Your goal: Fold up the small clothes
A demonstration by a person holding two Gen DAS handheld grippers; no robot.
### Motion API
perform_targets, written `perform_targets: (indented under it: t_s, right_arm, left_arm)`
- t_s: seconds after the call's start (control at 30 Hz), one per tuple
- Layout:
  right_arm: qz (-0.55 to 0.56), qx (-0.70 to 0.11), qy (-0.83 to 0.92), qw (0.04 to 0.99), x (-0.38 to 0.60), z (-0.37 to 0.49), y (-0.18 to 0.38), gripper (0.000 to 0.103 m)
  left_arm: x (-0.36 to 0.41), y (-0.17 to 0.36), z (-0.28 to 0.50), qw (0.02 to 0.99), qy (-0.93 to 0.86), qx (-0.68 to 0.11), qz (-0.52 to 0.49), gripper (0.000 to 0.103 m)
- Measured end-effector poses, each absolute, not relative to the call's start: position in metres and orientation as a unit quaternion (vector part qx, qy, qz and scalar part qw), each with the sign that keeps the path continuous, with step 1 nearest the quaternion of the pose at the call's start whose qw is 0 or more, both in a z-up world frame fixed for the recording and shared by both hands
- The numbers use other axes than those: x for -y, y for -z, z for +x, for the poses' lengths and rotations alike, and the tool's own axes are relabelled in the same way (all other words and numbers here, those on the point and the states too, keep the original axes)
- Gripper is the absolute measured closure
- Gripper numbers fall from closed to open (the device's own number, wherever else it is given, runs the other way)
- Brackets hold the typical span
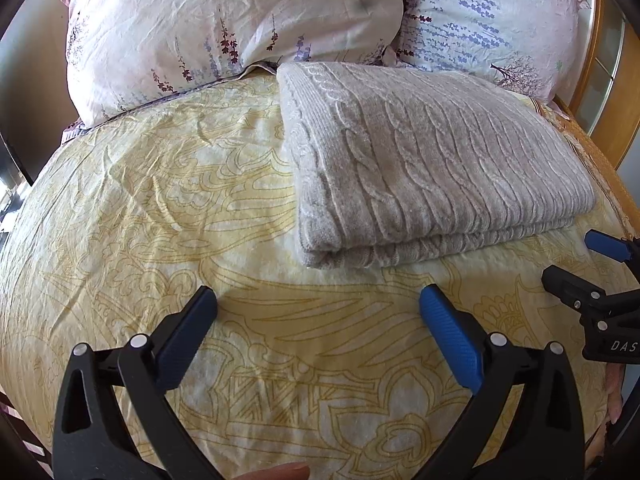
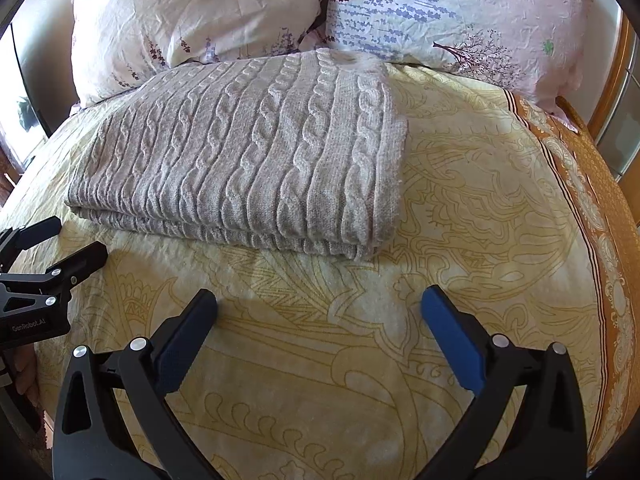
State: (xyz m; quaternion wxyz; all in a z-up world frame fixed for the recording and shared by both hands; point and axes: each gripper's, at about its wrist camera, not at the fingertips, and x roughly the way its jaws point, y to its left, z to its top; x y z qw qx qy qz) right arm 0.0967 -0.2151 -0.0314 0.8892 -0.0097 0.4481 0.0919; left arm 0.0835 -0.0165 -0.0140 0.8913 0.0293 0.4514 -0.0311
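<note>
Tongs: left, right spread, clear of folded sweater.

Folded grey cable-knit sweater on yellow bedspread, beyond spread-jawed left tool.

The left gripper has its jaws spread wide and holds nothing. The right gripper is likewise spread wide and empty; in the left wrist view it shows at three o'clock.

Both wrist views face the folded sweater closely.
</note>
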Motion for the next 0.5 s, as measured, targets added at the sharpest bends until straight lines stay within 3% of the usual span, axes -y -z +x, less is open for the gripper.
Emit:
perform_targets:
  t_s: [0.5]
  right_arm:
    - [-0.011,-0.448,-0.091,0.889,0.2137,0.0976,0.0315,0.001]
  left_arm:
    - [0.0161,0.0143,0.0835,0.891,0.031,-0.452,0.029,0.002]
